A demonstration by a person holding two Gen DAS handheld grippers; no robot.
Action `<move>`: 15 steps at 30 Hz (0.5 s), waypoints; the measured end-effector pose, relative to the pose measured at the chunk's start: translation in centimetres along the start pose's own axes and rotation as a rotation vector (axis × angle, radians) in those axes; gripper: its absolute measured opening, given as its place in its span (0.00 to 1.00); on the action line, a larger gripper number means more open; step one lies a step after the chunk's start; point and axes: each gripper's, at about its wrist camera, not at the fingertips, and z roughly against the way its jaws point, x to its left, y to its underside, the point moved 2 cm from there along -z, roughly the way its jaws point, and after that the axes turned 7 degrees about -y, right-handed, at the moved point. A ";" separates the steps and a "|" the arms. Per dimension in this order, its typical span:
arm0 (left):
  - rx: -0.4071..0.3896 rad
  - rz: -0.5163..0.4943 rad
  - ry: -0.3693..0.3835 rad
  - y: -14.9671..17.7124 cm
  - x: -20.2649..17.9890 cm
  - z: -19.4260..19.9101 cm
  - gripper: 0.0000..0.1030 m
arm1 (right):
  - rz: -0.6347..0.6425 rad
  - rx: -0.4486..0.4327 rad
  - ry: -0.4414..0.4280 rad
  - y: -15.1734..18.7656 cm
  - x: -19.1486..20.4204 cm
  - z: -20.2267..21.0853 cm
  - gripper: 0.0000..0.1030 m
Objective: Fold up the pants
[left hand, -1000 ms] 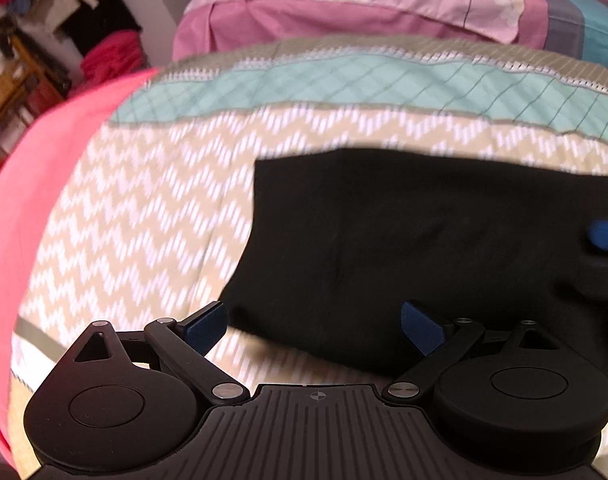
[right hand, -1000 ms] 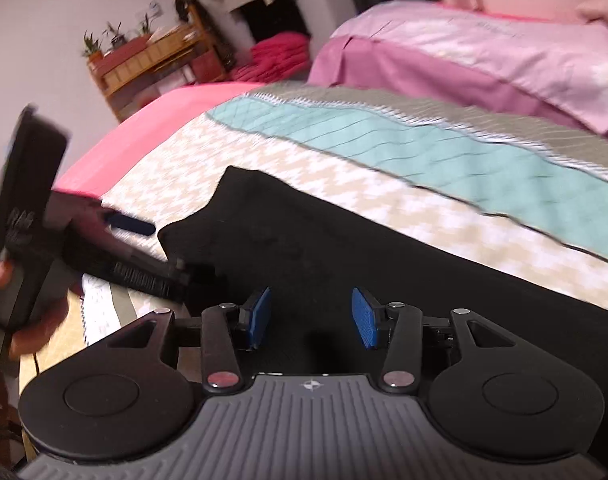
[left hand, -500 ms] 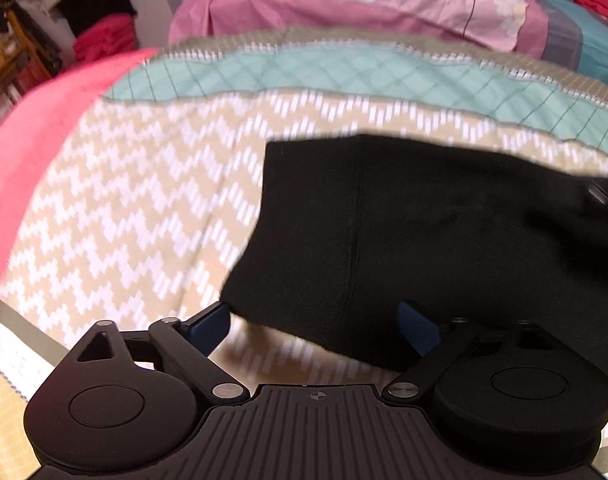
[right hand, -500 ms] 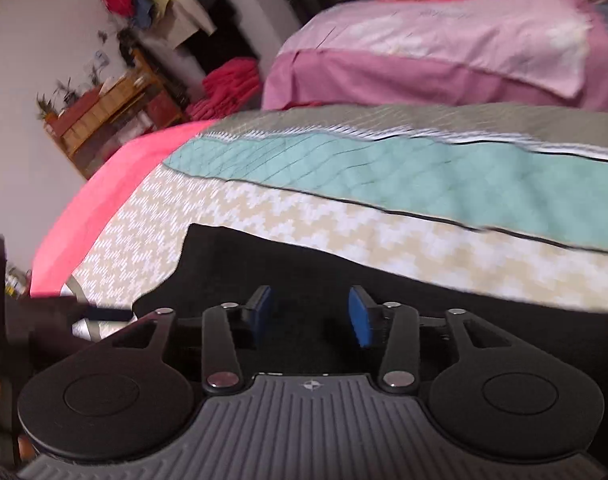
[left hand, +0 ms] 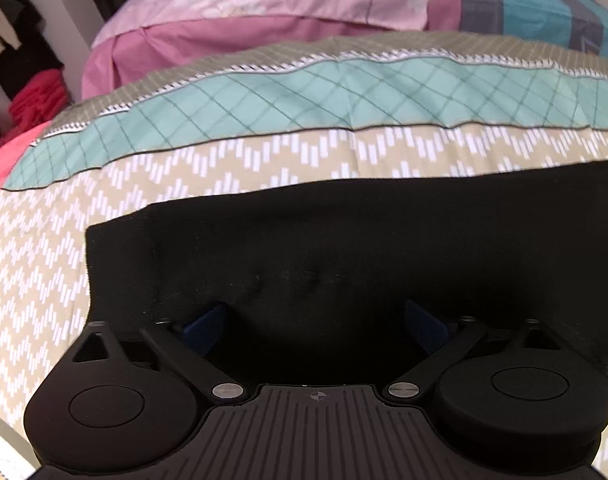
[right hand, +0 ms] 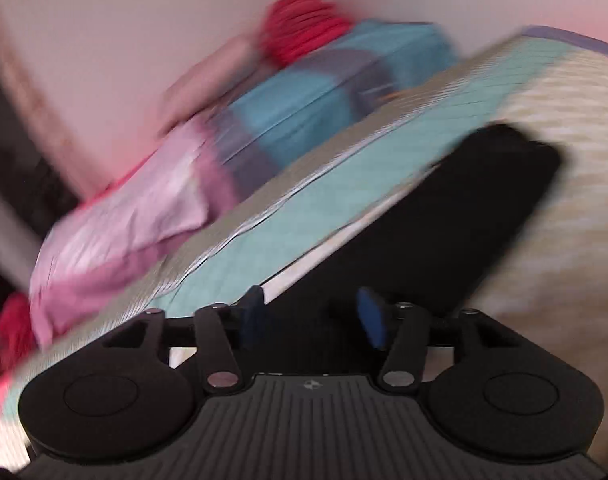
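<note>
The black pants (left hand: 324, 248) lie flat on the patterned bedspread (left hand: 231, 160), directly ahead of the left gripper (left hand: 316, 324), whose jaws gape wide. The right gripper (right hand: 312, 320) is parted too, empty. Soft, limp, light cloth: pinch a hem corner.

Pants (left hand: 344, 248) flat on bedspread (left hand: 263, 120); pillows (left hand: 263, 12) behind; left gripper (left hand: 316, 324) over near edge.
</note>
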 end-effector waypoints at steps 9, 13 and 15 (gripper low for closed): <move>0.052 0.025 0.006 -0.5 0.6 -0.3 1.00 | -0.299 0.065 0.037 -1.4 -9.7 -0.3 0.70; 0.067 0.030 0.001 -0.5 0.7 -0.3 1.00 | -0.327 0.046 -0.011 -3.0 -10.1 -3.3 0.71; 0.073 0.033 -0.003 -0.6 0.8 -0.4 1.00 | -0.328 0.044 -0.050 -4.1 -10.3 -4.8 0.71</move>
